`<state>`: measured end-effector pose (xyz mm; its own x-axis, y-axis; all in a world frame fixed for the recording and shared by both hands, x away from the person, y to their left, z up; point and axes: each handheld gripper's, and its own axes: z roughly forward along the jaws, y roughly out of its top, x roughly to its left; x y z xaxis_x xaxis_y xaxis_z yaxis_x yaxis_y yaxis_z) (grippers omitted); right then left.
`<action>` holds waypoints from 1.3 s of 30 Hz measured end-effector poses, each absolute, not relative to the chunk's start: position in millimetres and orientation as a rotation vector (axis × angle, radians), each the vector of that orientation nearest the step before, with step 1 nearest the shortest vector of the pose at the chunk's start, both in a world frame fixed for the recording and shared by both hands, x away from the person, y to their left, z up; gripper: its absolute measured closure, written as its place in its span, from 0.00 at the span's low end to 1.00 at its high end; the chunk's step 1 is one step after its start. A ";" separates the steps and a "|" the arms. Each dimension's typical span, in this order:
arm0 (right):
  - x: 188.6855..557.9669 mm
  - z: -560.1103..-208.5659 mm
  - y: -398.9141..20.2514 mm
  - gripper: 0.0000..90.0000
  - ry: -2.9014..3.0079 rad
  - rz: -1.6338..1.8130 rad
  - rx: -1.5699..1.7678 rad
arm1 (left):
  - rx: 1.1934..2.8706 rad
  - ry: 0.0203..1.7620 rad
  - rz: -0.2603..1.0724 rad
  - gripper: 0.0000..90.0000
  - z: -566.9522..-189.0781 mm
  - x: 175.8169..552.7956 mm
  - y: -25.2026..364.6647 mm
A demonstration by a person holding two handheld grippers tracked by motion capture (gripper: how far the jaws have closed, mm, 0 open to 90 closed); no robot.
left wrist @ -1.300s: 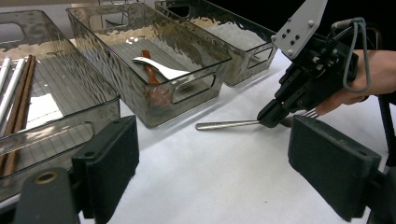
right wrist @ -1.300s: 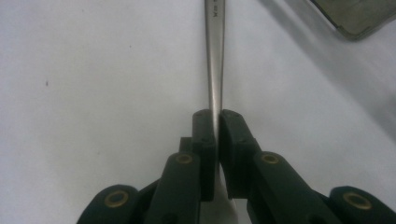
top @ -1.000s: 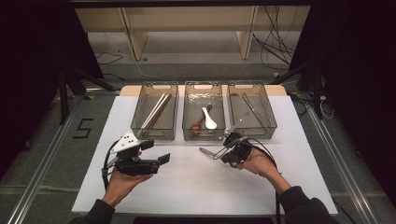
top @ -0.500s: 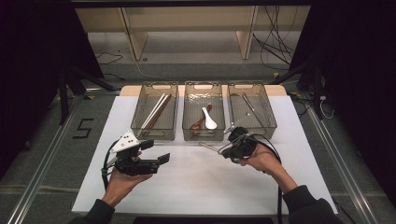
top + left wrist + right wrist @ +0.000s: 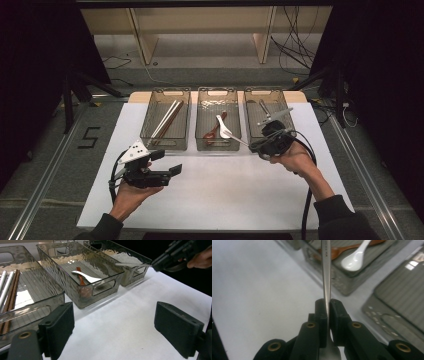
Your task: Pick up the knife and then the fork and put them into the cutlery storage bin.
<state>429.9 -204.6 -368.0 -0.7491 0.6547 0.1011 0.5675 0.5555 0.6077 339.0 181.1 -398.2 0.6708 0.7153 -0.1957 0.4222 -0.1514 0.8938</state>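
Steel shows between the fingers of the right gripper [image 5: 256, 145]: a slim metal utensil [image 5: 326, 272], clamped tight by its handle end, with the pads pressed on both sides of it in the right gripper view; which kind of utensil it is I cannot tell, since the head is hidden behind the fingers. In the high view its shaft sticks out to the left from the gripper, level and clear of the tabletop [image 5: 225, 200], with its tip over the near right corner of the middle bin [image 5: 218, 145]; the gripper itself hangs at the near end of the right bin [image 5: 250, 107]. From the left gripper view the utensil [image 5: 132, 264] lies in the air above the near rim of the right bin [image 5: 130, 277].

White covers the tabletop; three clear grey bins stand side by side at its far edge. Chopsticks [image 5: 167, 120] lie in the left bin [image 5: 150, 135]; a white spoon [image 5: 223, 127] rests across a brown wooden spoon [image 5: 214, 131] in the middle one; the right one holds metal cutlery [image 5: 265, 107].

Left gripper [image 5: 167, 162] sits low over the tabletop's near left part, well apart from the bins; its fingers [image 5: 58, 327] stand wide open with nothing between them.
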 end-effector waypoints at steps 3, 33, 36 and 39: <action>436.4 -361.8 -216.0 0.95 2.594 0.971 1.095 | 1.782 0.914 0.332 0.18 -398.5 339.4 180.9; 509.7 -333.3 -259.2 0.95 2.312 0.899 1.340 | 1.779 0.915 0.334 0.18 -398.4 340.1 182.3; 514.8 -336.6 -261.7 0.95 2.307 0.881 1.361 | 1.779 0.913 0.332 0.18 -398.3 339.9 181.9; 519.2 -339.9 -263.6 0.95 2.298 0.866 1.380 | 1.780 0.913 0.332 0.18 -398.5 340.0 181.7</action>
